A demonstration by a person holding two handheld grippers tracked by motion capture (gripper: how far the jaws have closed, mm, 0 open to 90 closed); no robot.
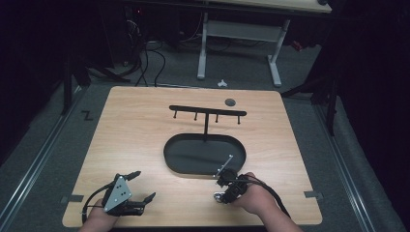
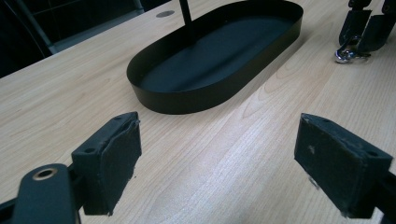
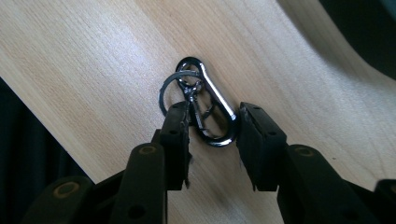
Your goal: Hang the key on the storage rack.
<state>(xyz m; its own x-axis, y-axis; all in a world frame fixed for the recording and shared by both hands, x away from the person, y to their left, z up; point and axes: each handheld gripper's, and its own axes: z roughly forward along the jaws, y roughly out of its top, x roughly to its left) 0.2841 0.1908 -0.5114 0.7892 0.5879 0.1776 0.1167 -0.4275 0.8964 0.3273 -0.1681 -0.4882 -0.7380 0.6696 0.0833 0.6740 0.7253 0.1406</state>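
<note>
Near the worktop's (image 1: 145, 130) front edge, our right gripper (image 3: 214, 123) straddles a carabiner (image 3: 212, 109) lying flat, jaws not yet pinching. Our left gripper (image 2: 217, 156) waits spread wide. The hook stand (image 1: 207, 112) remains bare; hanging presumably follows.

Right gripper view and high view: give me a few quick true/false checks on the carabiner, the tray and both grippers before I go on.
1. The carabiner lies on the table, between the right gripper's jaws. True.
2. The carabiner hangs from a hook on the rack. False: it lies on the wood, near the table's front edge.
3. The left gripper is open with nothing between its jaws. True.
4. The black oval tray holds a keyring. False: its floor looks bare apart from the rack's post.
5. A split ring is attached to the carabiner. True.
</note>
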